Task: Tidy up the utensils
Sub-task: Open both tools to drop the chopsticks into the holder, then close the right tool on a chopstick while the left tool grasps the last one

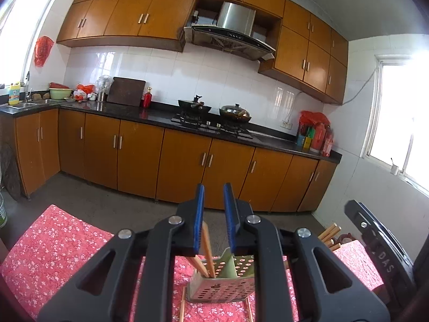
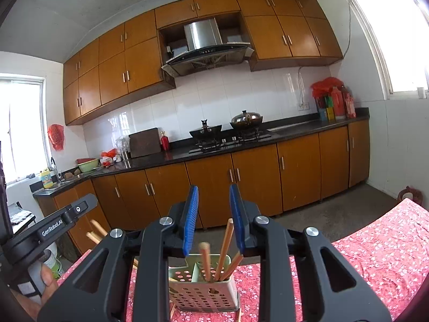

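Black left claw point(image 1: 214, 209) and right claw point(image 2: 214, 210): blue ribbed pads, silver screws.

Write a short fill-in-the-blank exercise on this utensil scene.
1. The chopsticks stand in a perforated ____ holder.
2. The holder sits on a ____ flowered tablecloth.
3. Both the left claw and the right claw are ____.
4. The pads of the claws are ____.

Missing words: green; red; open; blue
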`<state>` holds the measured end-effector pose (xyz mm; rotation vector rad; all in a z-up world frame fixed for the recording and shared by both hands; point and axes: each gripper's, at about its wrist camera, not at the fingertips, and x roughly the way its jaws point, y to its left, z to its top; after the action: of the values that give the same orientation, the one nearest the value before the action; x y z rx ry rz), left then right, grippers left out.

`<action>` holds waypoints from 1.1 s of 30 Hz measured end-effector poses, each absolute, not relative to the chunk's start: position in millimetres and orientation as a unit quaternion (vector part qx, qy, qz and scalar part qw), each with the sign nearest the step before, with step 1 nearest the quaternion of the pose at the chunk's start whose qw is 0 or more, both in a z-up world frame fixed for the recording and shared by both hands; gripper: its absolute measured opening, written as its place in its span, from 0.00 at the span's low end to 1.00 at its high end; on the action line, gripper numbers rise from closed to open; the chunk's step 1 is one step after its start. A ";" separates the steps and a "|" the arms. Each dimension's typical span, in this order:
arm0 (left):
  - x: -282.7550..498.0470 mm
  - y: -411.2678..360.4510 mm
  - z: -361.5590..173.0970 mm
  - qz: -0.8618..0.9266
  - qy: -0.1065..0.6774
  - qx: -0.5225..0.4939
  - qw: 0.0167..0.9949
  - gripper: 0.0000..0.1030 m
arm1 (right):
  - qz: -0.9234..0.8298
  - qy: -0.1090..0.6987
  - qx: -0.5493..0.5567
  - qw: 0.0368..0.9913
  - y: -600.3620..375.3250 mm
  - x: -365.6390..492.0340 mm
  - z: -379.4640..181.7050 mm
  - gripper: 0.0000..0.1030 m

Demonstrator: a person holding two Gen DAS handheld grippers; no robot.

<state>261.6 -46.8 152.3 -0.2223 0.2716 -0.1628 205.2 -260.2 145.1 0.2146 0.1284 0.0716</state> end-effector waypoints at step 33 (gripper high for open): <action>176.5 6.5 -52.5 -0.072 0.394 -0.053 0.915 0.30 | 0.058 0.421 0.083 0.901 -234.0 165.5 -77.2 0.09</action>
<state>176.5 6.5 -52.5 -0.1090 0.8119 -0.1473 165.5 -234.0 -77.2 0.1725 0.8704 0.1194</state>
